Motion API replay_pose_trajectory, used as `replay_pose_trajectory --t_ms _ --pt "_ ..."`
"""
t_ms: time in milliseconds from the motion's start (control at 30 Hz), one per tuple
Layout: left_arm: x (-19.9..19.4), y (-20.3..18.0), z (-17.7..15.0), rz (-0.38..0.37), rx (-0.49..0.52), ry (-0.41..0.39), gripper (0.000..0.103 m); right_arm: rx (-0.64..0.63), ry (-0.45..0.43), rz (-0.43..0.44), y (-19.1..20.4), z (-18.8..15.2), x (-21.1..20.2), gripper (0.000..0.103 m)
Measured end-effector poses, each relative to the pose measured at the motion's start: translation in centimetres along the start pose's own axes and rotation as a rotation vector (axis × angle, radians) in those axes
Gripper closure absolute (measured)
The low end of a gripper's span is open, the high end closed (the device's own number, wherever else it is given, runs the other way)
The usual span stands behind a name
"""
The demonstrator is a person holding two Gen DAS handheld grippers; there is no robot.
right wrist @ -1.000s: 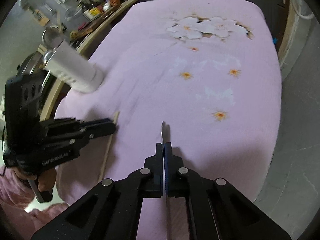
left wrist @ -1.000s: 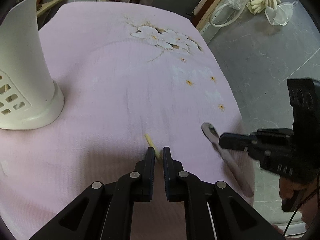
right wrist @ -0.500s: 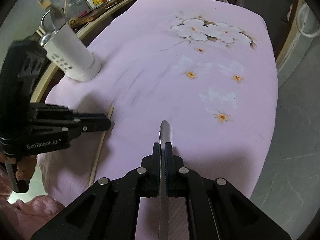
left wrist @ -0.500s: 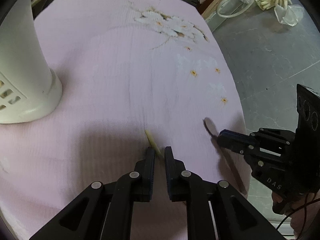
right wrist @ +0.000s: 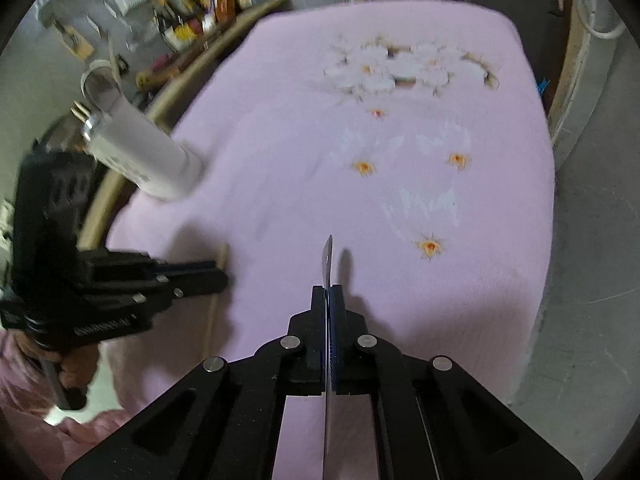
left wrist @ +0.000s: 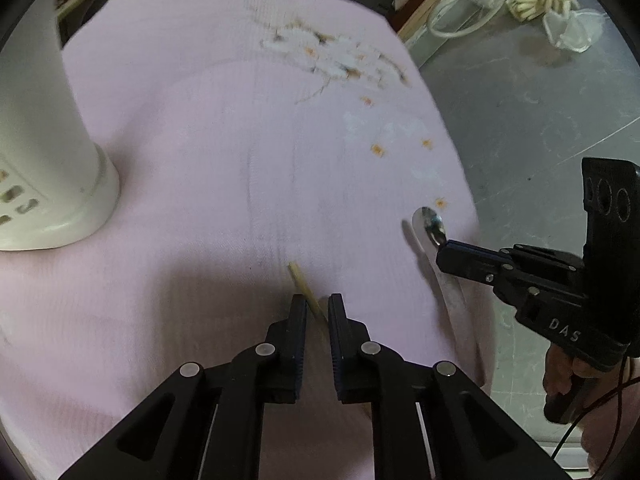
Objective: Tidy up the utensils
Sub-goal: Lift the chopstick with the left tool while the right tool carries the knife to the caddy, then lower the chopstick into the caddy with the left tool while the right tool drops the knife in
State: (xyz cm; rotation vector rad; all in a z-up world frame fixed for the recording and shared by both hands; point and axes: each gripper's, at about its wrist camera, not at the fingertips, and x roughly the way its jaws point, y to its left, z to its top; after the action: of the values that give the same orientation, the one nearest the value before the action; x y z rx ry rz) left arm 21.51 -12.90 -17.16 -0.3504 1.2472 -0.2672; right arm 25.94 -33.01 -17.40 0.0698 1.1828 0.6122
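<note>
My left gripper point(left wrist: 316, 306) is shut on a pale wooden chopstick point(left wrist: 301, 281), its tip poking out ahead of the jaws just above the pink cloth. It also shows in the right wrist view point(right wrist: 220, 276). My right gripper point(right wrist: 329, 290) is shut on a metal spoon point(right wrist: 328, 256), seen edge-on and lifted above the cloth; the left wrist view shows its bowl point(left wrist: 430, 222) sticking out past the gripper point(left wrist: 442, 254). A white perforated utensil holder point(left wrist: 44, 168) stands at the left; in the right wrist view point(right wrist: 140, 152) it has utensils in it.
The pink flowered tablecloth point(right wrist: 400, 184) covers the table. Grey floor point(left wrist: 540, 100) lies beyond its right edge, with hoses and bags at the far corner. A cluttered shelf point(right wrist: 192, 4) runs behind the holder.
Both grippers have risen slightly with their utensils. The spoon has turned from flat to edge-on and lifted off the cloth. The chopstick stays gripped.
</note>
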Motion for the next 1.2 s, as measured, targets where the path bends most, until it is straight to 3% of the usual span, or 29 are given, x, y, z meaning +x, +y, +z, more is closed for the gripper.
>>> replay_pose_trajectory --t_ms 267,600,967,1100,1200 --pt "-6.4 -0.9 -0.8 0.002 0.067 -0.194 0.095 -0.006 -0.257 -0.001 3.2 -0.9 -3.6 0.101" --pt "-13.9 0.5 -0.1 -0.024 0.104 -0.392 0.098 0.019 -0.55 -0.026 9.4 0.5 -7.8 0.102" --pt "-26.1 5.1 3.9 0.013 0.107 -0.601 0.098 -0.077 -0.746 0.05 18.5 5.0 -13.1 0.102" --pt "-29.7 7.5 5.5 0.048 0.098 -0.678 0.098 -0.119 -0.8 0.063 21.7 7.3 -12.8 0.102" --pt "-31.0 9.1 6.4 0.117 0.113 -0.725 0.098 -0.141 -0.809 0.048 23.5 8.9 -11.4 0.102"
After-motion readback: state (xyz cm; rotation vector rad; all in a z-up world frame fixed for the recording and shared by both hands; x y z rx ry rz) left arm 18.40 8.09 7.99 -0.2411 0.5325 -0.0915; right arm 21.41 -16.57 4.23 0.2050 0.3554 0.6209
